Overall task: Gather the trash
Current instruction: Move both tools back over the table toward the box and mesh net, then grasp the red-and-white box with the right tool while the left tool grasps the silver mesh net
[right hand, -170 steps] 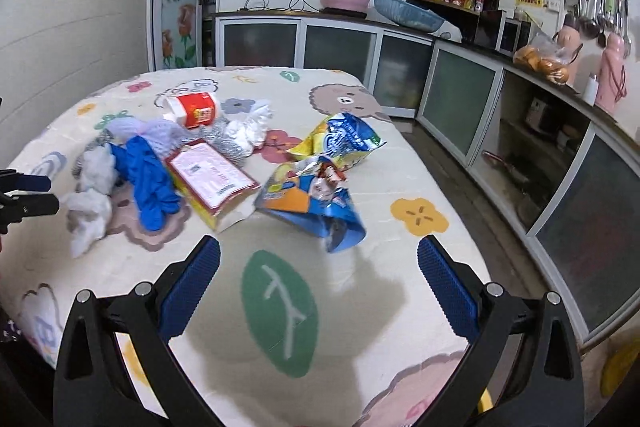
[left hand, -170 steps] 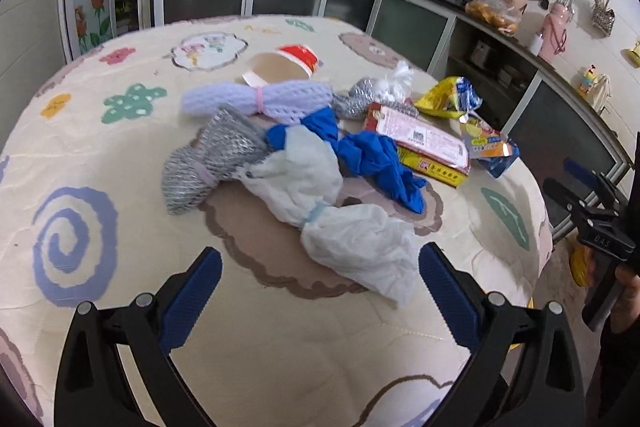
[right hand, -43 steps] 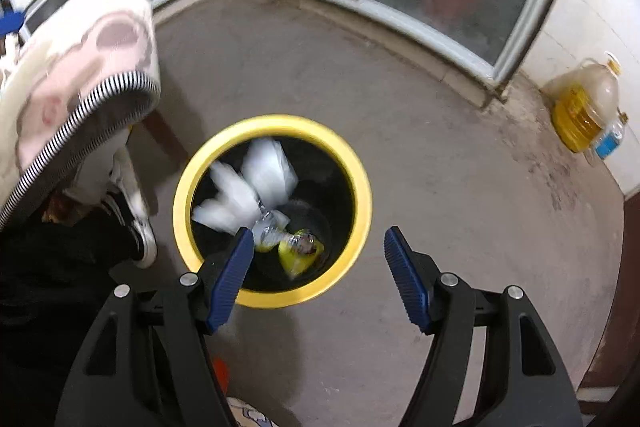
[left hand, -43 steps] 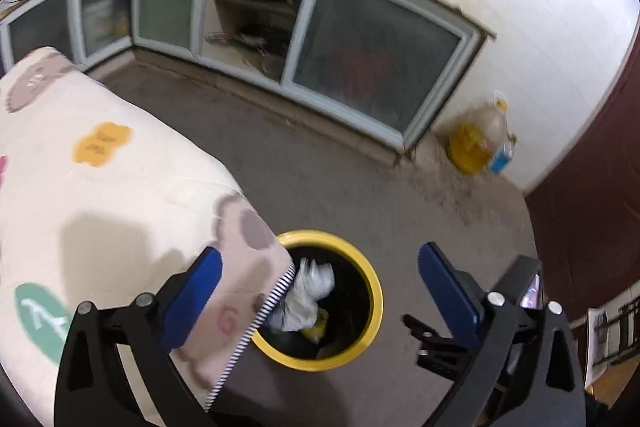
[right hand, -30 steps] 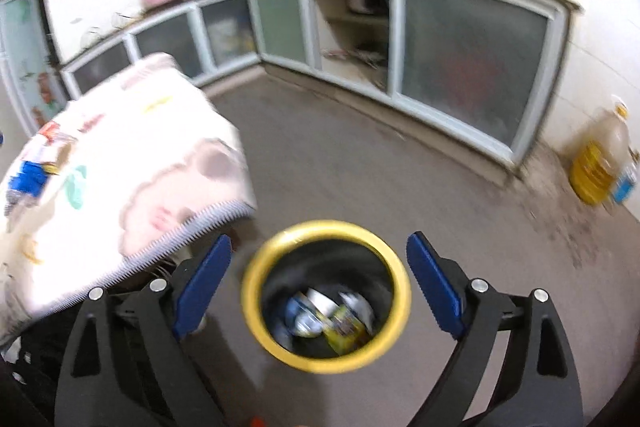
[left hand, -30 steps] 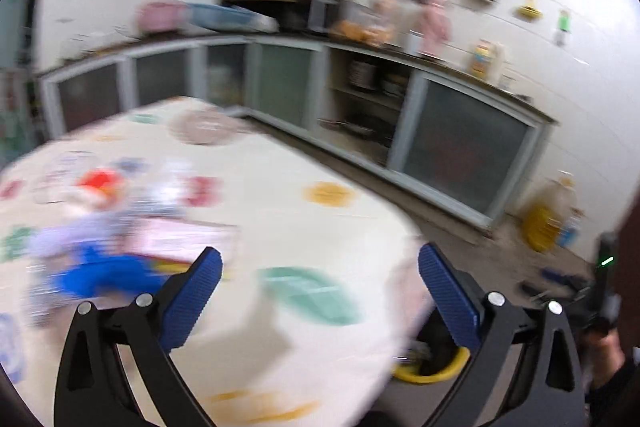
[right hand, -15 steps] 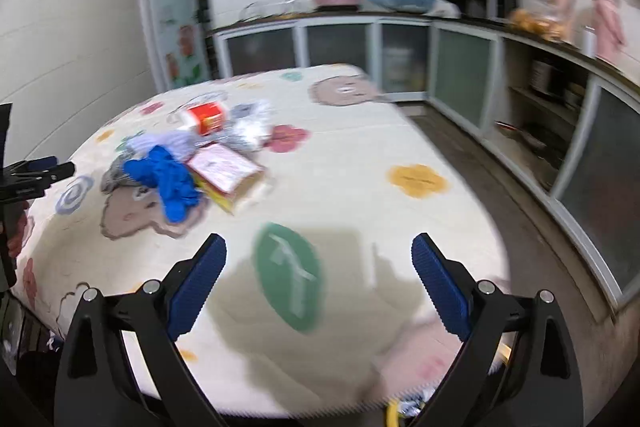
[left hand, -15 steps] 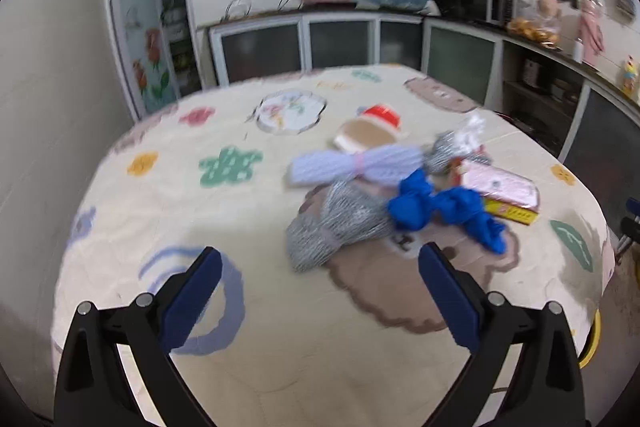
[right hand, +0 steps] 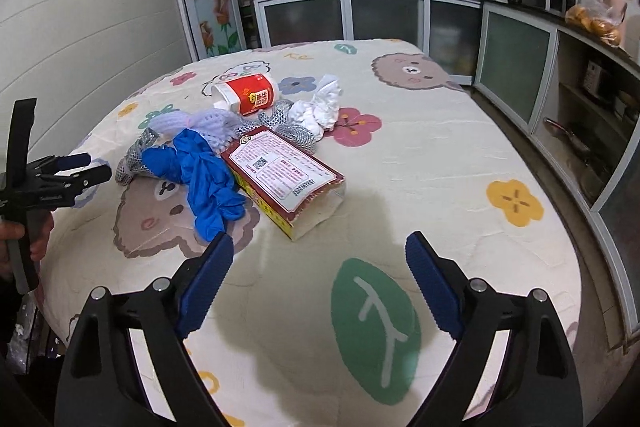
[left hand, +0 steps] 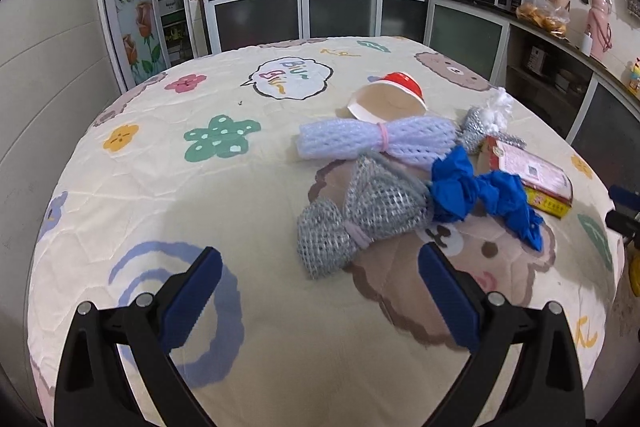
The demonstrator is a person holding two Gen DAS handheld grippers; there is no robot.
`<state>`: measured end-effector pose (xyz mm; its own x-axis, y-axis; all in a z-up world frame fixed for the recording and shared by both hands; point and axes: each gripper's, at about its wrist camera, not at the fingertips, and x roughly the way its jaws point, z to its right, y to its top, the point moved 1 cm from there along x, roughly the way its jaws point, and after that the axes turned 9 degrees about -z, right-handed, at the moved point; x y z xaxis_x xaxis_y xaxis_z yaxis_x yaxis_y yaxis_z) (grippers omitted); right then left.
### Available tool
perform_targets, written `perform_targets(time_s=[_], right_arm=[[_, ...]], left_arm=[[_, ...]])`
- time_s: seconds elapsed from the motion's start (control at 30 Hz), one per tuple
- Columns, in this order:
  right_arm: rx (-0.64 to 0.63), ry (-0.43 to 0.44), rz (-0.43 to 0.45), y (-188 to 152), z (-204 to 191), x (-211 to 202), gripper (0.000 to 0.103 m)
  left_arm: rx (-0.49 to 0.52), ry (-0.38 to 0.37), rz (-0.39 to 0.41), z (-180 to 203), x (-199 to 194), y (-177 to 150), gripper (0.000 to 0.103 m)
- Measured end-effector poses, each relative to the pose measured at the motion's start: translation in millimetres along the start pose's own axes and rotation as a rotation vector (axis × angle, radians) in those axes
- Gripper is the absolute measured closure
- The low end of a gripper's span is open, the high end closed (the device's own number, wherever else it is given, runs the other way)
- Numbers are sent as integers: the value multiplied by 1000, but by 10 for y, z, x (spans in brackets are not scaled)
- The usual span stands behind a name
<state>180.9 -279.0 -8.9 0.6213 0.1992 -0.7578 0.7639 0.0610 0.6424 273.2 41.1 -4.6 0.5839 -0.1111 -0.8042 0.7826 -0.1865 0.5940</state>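
Trash lies on the cloth-covered table (left hand: 168,195): a silver mesh bundle (left hand: 352,223), a blue glove (left hand: 480,195), a lilac foam net (left hand: 376,141), a tipped red paper cup (left hand: 390,99) and a red and pink box (left hand: 528,175). My left gripper (left hand: 318,251) hangs open just short of the silver mesh, holding nothing. My right gripper (right hand: 319,238) faces the box (right hand: 284,171) and the glove (right hand: 204,179). Its jaws are closing with nothing between them. A crumpled white tissue (right hand: 320,107) lies behind the box.
The yellow bin's rim (left hand: 634,273) shows below the table's right edge. Glass-fronted cabinets (right hand: 516,67) line the back and right walls. A hand (right hand: 24,239) holds the left gripper (right hand: 76,167) at the table's left side.
Both grippers swung away from the yellow bin on the floor and back over the table. The white wad and snack bags seen on the table earlier are gone from it.
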Motion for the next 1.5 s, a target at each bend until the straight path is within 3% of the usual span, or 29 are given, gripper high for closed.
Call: perform_targets(time_s=[0.23, 0.7, 0.83, 0.87, 0.9, 1.0, 1.13, 1.23, 1.5], right_arm=[[22, 39, -47, 123, 12, 207, 28], [42, 114, -136, 346, -40, 638, 39], [40, 130, -157, 375, -74, 725, 52], [38, 131, -163, 378, -85, 744, 56], [33, 128, -168, 377, -96, 761, 65], [28, 128, -172, 370, -132, 766, 74], [21, 130, -152, 371, -186, 706, 88], [13, 114, -127, 366, -215, 614, 95], [6, 111, -76, 348, -227, 309, 97]], left_arm=[[32, -2, -13, 16, 104, 167, 8], [10, -100, -97, -21, 509, 305, 8], [-1, -136, -86, -32, 546, 331, 8], [-3, -152, -80, -34, 550, 336, 13], [-8, -160, -80, -38, 553, 339, 24], [-28, -205, -98, -61, 578, 351, 46], [-43, -228, -97, -79, 551, 366, 63], [-44, -238, -78, -91, 443, 371, 66], [-53, -256, -19, -156, 3, 242, 67]])
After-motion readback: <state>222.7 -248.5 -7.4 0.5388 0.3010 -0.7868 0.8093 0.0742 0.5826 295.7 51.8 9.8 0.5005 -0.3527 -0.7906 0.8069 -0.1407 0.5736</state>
